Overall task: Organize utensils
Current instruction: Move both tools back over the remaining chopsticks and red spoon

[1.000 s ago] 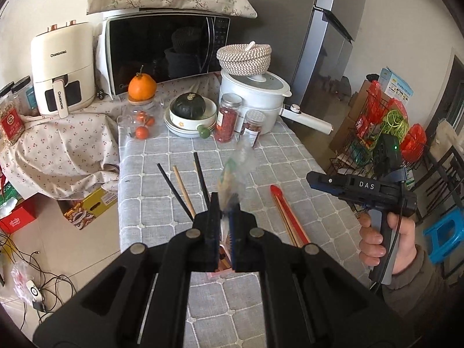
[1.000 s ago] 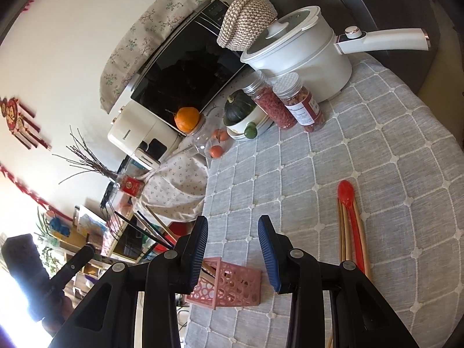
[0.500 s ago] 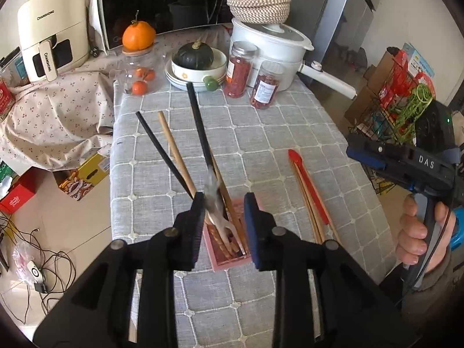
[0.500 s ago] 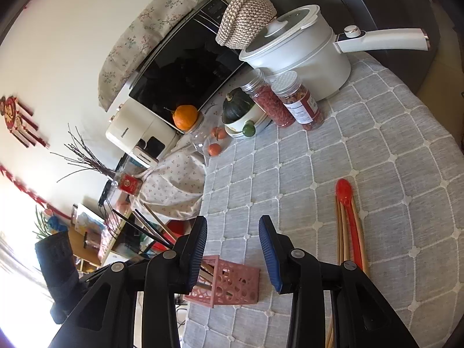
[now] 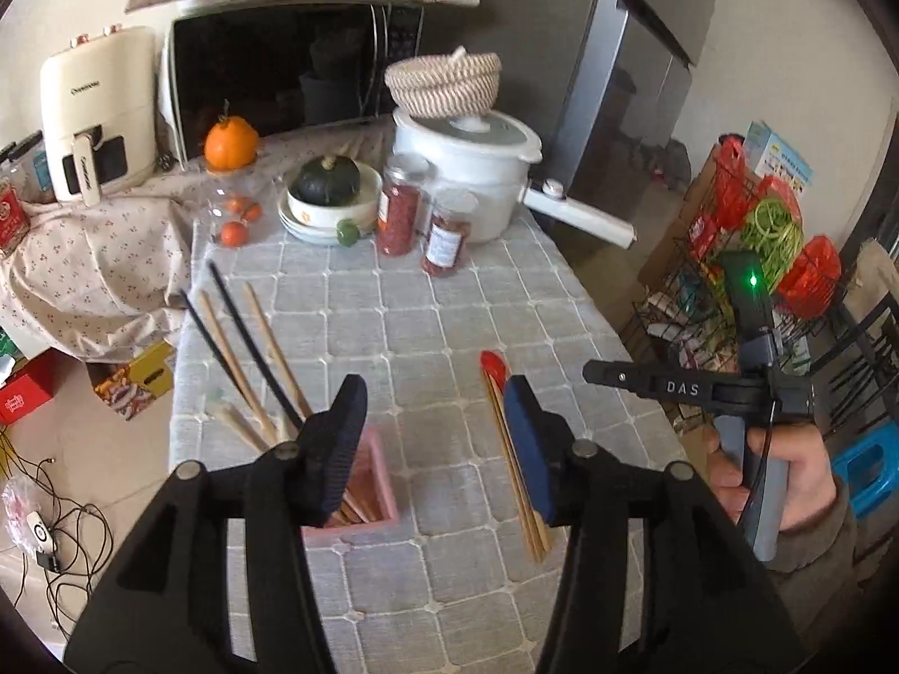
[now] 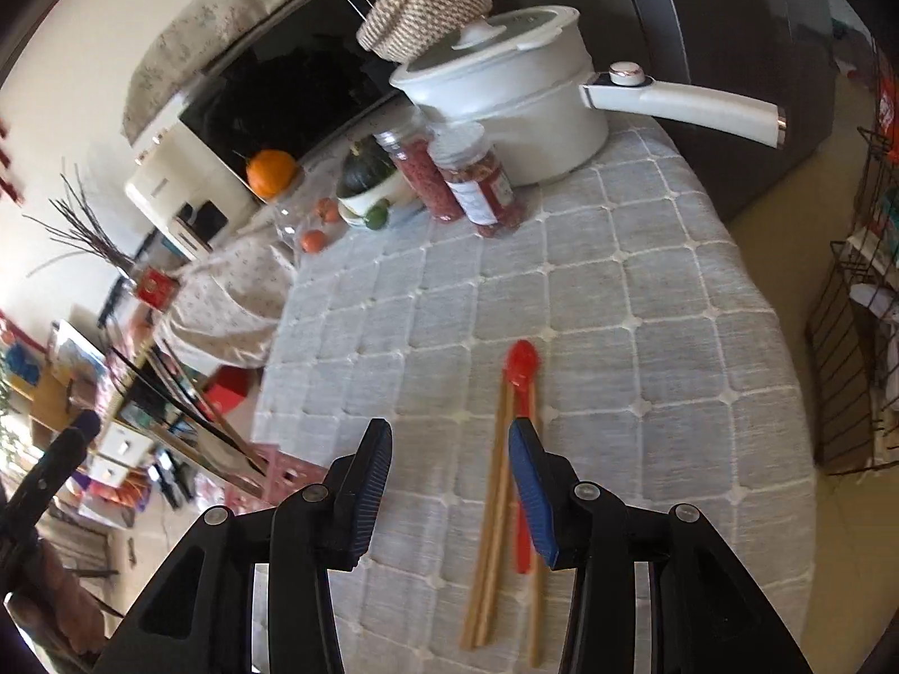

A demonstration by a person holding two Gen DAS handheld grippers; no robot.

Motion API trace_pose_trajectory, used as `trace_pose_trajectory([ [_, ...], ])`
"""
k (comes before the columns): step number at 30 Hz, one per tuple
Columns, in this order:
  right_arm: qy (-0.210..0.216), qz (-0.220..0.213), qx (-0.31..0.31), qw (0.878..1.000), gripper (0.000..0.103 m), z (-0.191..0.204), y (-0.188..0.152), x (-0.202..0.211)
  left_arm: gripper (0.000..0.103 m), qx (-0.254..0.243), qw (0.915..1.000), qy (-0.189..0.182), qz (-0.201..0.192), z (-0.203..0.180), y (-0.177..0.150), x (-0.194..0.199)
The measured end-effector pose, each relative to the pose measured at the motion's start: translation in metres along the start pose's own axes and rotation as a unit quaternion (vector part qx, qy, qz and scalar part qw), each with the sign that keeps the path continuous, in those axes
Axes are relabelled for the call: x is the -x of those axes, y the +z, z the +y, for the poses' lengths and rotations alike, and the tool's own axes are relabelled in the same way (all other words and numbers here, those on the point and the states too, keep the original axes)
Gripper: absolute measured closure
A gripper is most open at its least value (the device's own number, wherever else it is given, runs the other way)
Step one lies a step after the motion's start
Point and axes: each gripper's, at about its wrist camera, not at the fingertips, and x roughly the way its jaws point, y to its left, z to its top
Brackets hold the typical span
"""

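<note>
left gripper (image 5: 432, 443) opening, empty, over pink holder (image 5: 376, 483) of chopsticks (image 5: 247, 354); right gripper (image 6: 449, 477) opening, empty, above red spoon (image 6: 522, 387) and wooden chopsticks (image 6: 494, 483) on worktop (image 6: 618, 309): likely next pickup, needs lowering astride them.

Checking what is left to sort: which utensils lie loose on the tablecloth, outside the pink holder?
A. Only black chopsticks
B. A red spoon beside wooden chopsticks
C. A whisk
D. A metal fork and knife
B: the red spoon lies flat on the tablecloth alongside wooden chopsticks, while the black chopsticks stand in the pink holder.
</note>
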Motion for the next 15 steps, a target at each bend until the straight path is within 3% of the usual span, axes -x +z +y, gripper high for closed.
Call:
trace_pose_trajectory([
  [2, -0.024, 0.020, -0.003, 1.000, 0.059, -0.012, -0.002, -0.008, 0.051, 0.018, 0.9987, 0.001, 0.047, -0.011, -0.008, -0.034],
  [6, -0.045, 0.047, -0.021, 0.998, 0.059, -0.035, -0.006, -0.023, 0.051, 0.054, 0.9884, -0.013, 0.141, -0.032, -0.032, -0.102],
  [11, -0.053, 0.046, -0.045, 0.996, 0.059, -0.053, -0.005, -0.024, 0.055, 0.030, 0.9821, 0.003, 0.186, -0.060, -0.048, -0.155],
  [12, -0.052, 0.047, -0.045, 0.997, 0.059, -0.052, -0.005, -0.025, 0.063, 0.037, 0.9798, 0.008, 0.196, -0.060, -0.051, -0.167],
  [15, -0.037, 0.060, -0.042, 0.997, 0.059, -0.051, -0.008, -0.029, 0.065, 0.053, 0.9753, 0.010, 0.214, -0.055, -0.057, -0.191],
])
